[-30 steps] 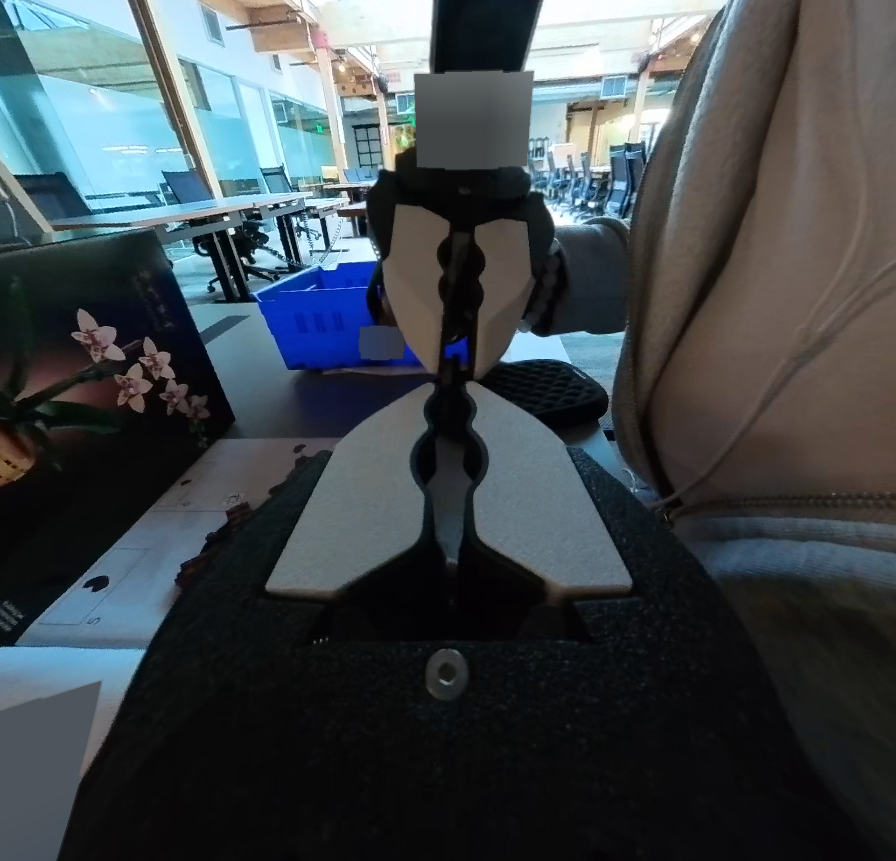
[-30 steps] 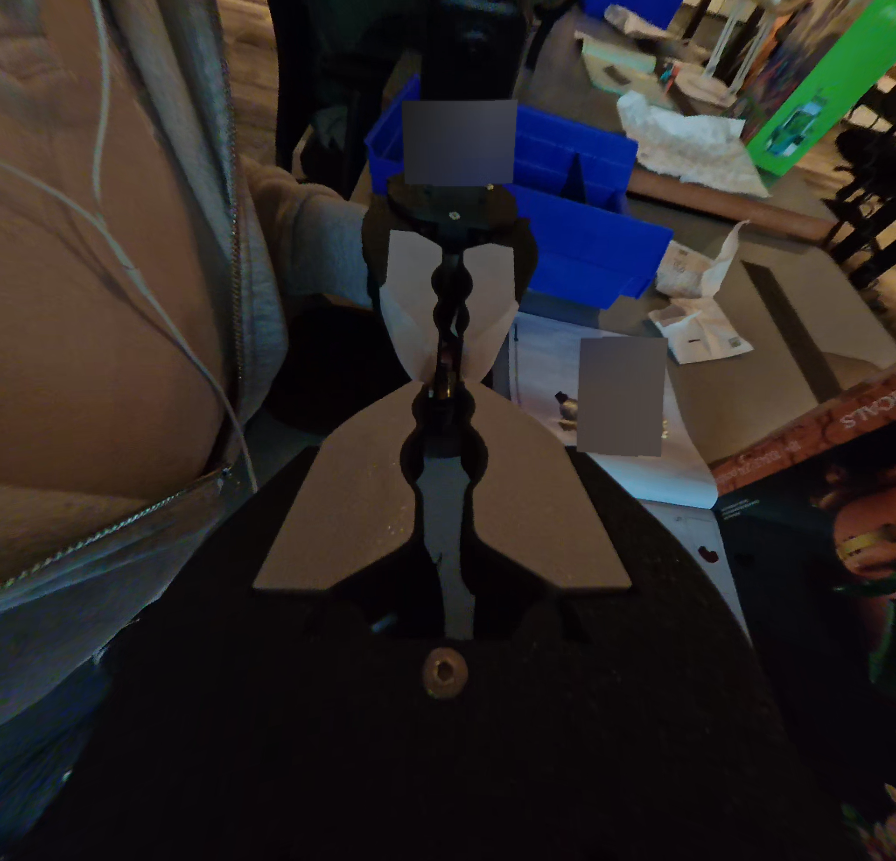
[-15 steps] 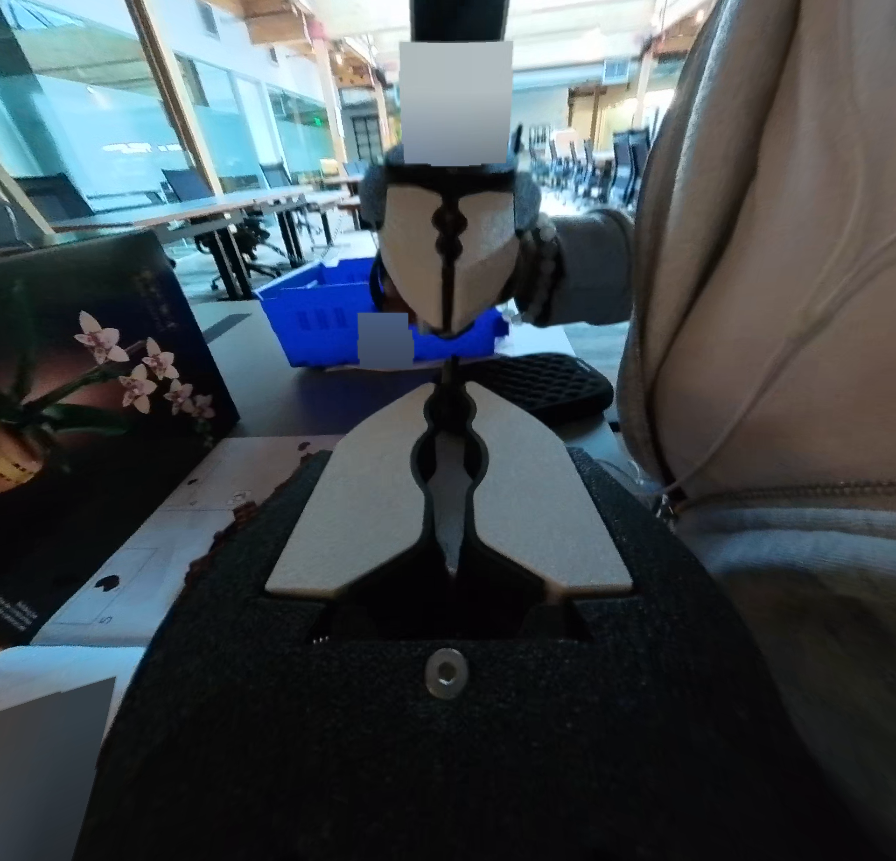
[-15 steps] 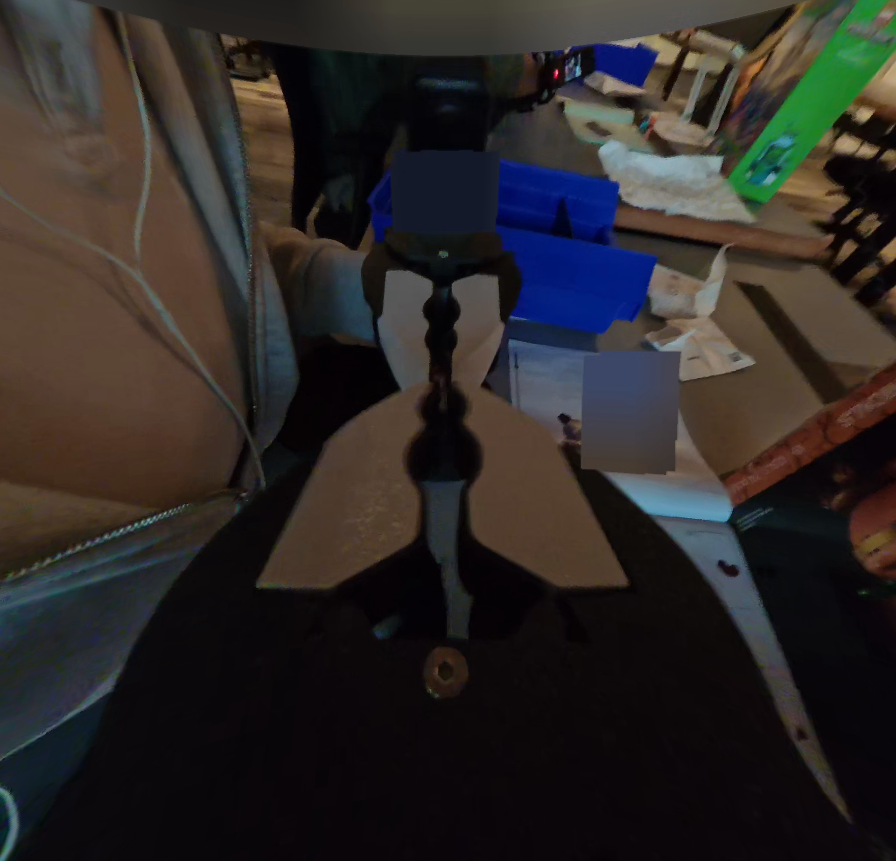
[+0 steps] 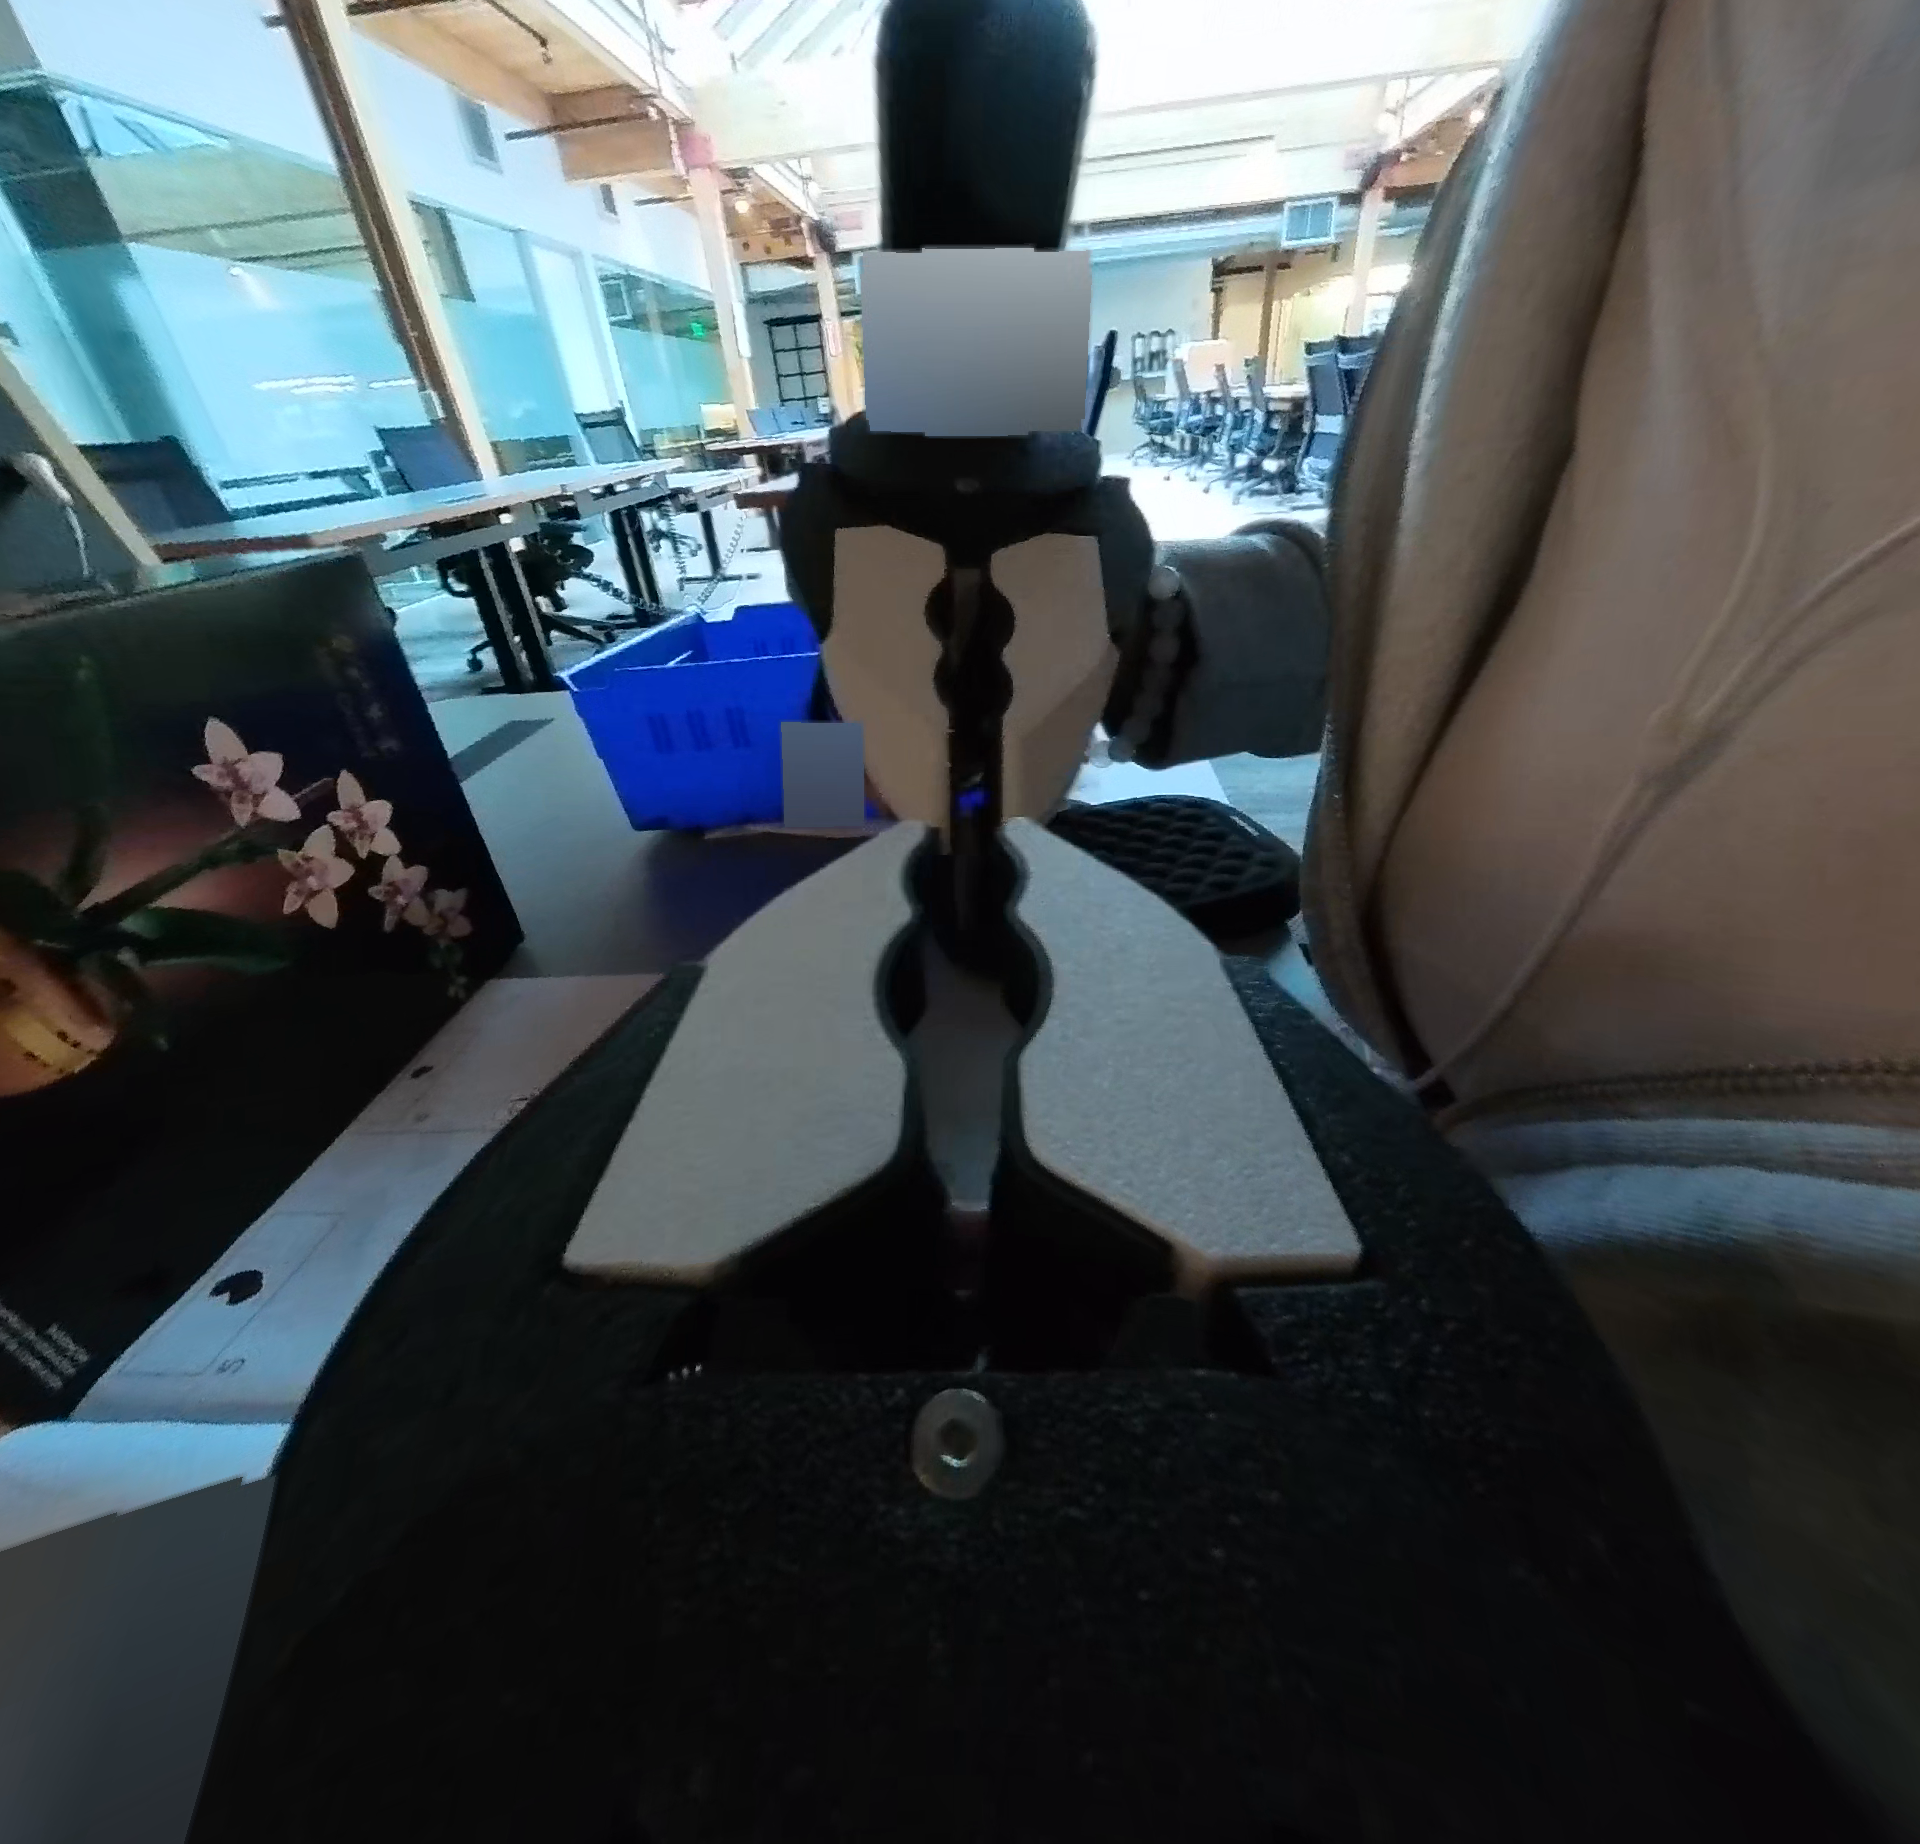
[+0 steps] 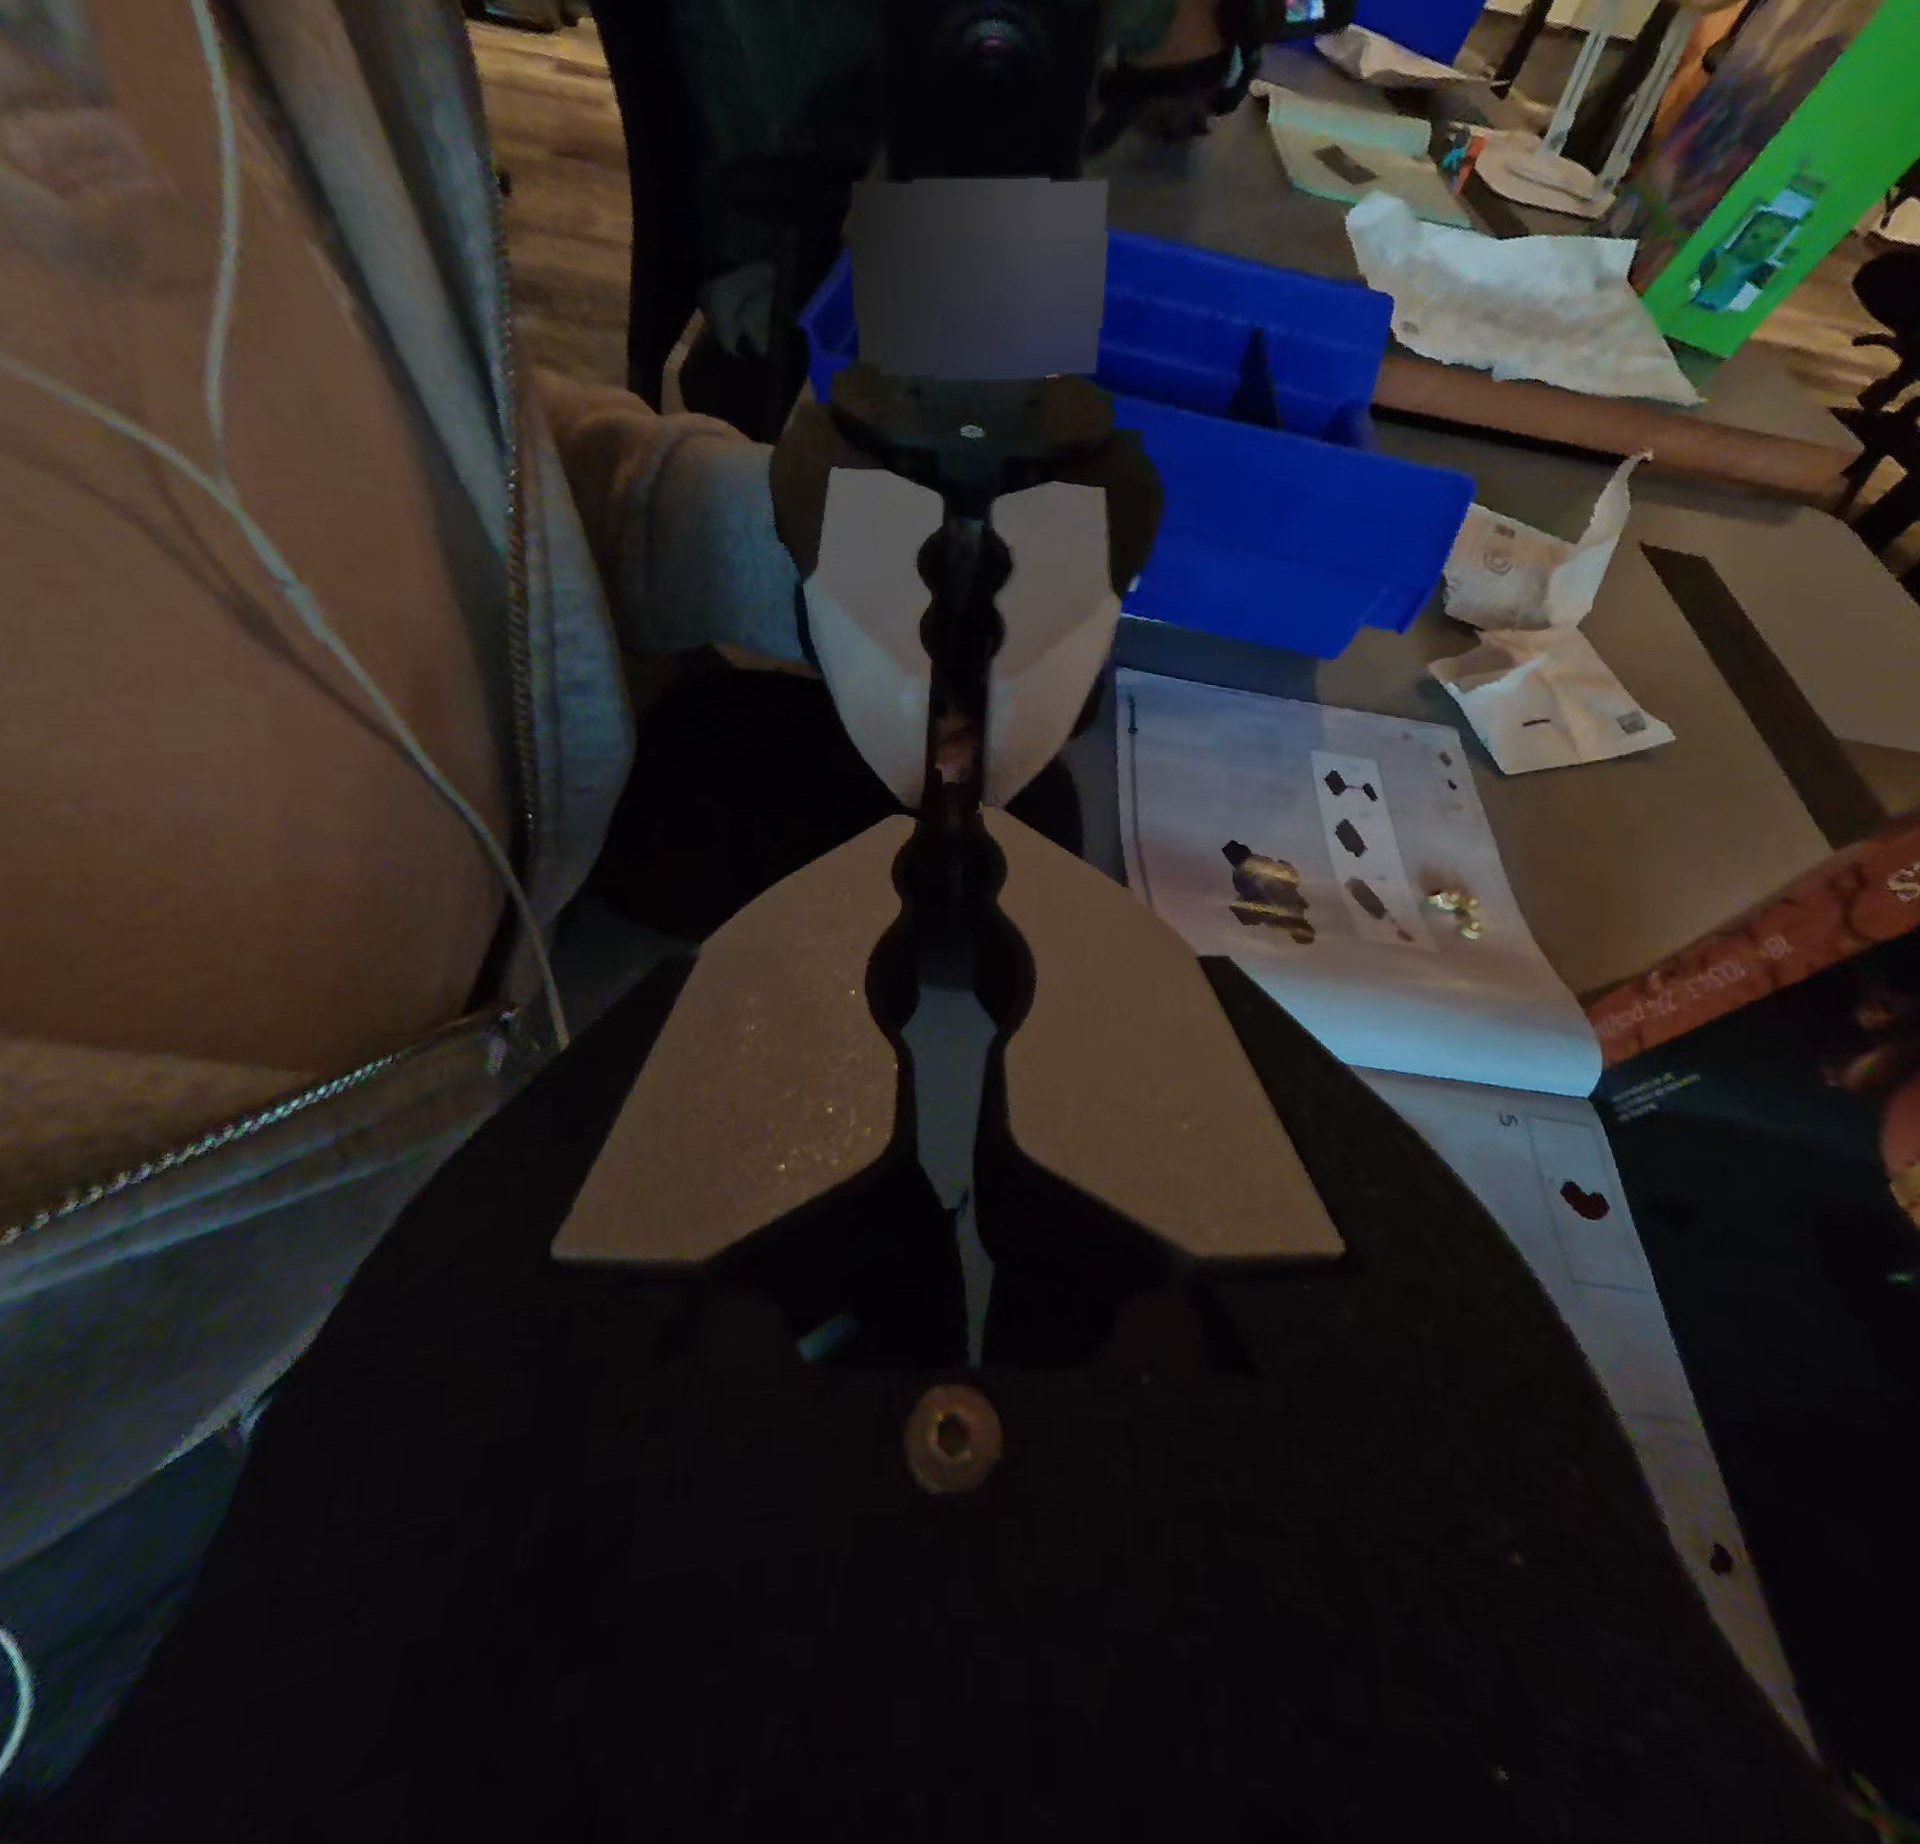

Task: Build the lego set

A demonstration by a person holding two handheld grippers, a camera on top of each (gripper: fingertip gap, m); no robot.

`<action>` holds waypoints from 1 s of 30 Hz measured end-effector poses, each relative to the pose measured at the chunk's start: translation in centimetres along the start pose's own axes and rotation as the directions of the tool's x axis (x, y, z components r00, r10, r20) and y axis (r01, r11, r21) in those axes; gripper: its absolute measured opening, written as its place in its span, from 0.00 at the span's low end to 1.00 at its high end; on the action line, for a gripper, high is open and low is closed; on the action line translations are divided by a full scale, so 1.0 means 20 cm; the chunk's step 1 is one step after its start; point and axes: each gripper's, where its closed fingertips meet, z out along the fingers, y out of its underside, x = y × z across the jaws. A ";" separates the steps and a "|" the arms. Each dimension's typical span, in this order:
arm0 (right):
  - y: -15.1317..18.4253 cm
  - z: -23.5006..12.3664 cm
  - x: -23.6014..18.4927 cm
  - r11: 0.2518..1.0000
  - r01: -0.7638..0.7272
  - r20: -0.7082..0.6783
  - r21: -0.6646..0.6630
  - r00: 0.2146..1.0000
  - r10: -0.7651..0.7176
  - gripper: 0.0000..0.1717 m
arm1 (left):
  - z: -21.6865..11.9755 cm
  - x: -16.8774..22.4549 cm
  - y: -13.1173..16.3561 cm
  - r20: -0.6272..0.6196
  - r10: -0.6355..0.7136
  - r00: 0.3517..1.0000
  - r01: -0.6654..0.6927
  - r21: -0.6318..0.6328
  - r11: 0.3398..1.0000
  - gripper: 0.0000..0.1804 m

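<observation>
While the two hand-held grippers are held tip to tip above the table (image 6: 1766,651), the left hand-held gripper (image 5: 964,838) is seen nearly clenched and the right hand-held gripper (image 6: 951,818) clenched; what, if anything, is gripped cannot be told. A blue bin (image 5: 686,745) is found at ten o'clock.

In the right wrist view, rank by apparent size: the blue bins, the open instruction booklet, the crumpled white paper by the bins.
1. Blue bins
2. Instruction booklet; close to the bins, and nearer the camera, so unsure
3. Crumpled white paper
</observation>
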 end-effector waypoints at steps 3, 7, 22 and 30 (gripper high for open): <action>0.01 0.00 0.01 1.000 -0.008 -0.010 -0.008 1.000 0.008 0.02 | 0.00 -0.01 0.01 0.017 0.018 1.000 -0.018 -0.015 1.000 0.05; -0.01 0.00 0.01 1.000 -0.015 -0.017 0.005 1.000 0.015 0.02 | 0.01 0.00 0.03 0.016 0.050 0.999 -0.049 -0.047 0.998 0.03; 0.03 0.01 0.00 0.998 -0.011 -0.013 -0.065 1.000 0.010 0.02 | 0.01 0.00 0.05 0.011 0.011 1.000 -0.010 -0.037 0.999 0.04; 0.05 0.02 0.00 0.997 -0.022 -0.004 -0.076 1.000 0.022 0.02 | 0.01 0.01 0.06 0.025 0.025 0.999 -0.024 -0.028 0.999 0.03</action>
